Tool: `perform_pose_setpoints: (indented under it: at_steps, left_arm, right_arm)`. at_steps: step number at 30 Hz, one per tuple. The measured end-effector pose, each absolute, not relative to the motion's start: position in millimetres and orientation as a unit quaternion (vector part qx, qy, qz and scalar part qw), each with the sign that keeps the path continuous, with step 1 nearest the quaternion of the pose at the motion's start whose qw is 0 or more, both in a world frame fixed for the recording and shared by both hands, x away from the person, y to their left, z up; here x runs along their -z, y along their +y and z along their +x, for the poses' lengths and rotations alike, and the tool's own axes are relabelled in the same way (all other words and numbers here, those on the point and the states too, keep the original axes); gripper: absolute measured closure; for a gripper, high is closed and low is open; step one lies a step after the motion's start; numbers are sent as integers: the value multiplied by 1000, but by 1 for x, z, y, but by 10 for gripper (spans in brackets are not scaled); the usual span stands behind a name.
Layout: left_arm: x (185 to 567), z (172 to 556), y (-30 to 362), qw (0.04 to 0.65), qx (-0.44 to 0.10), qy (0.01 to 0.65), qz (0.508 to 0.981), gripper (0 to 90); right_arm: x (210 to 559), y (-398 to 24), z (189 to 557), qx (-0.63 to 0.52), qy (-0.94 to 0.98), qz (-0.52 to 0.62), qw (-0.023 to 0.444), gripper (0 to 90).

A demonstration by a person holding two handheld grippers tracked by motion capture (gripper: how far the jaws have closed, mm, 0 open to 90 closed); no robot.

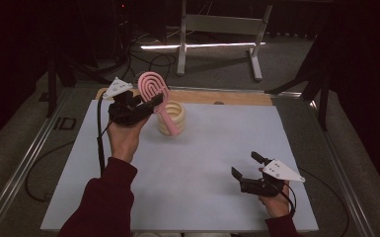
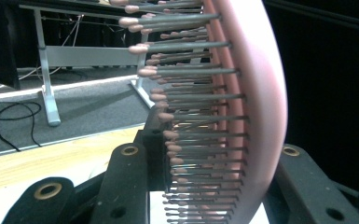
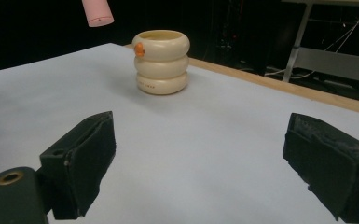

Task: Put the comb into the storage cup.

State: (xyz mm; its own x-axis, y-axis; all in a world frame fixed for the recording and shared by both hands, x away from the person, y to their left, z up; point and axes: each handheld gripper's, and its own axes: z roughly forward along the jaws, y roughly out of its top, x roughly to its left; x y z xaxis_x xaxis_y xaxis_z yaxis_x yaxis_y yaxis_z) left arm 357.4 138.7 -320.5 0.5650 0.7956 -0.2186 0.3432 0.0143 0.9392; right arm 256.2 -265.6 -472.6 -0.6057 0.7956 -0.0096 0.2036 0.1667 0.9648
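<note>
A pink hairbrush point(image 1: 155, 93) is held up over the far left of the table, my left gripper point(image 1: 150, 102) shut on its head. Up close in the left gripper view the brush point(image 2: 256, 88) stands between the black jaws, its grey bristles with pink tips pointing left. Its handle slants down in front of a cream ribbed cup point(image 1: 172, 118) standing upright on the white table top point(image 1: 197, 163). The cup point(image 3: 162, 61) has an orange dot near its rim, and the pink handle end point(image 3: 98, 13) hangs above and left of it. My right gripper point(image 1: 249, 167) is open, low over the table's near right.
A wooden board edge point(image 1: 227, 97) runs along the table's far side. Beyond it stand a grey metal frame point(image 1: 222, 29) and cables on the carpet. Metal rails point(image 1: 24, 158) flank the table.
</note>
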Motion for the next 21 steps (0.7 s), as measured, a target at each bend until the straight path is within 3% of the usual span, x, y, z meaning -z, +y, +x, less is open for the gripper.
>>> perform_pose_setpoints:
  at_steps: [21]
  left_arm:
    - [304, 374, 136, 575, -213, 418, 670, 643]
  right_arm:
    - [476, -282, 253, -547, 701, 365, 277, 95]
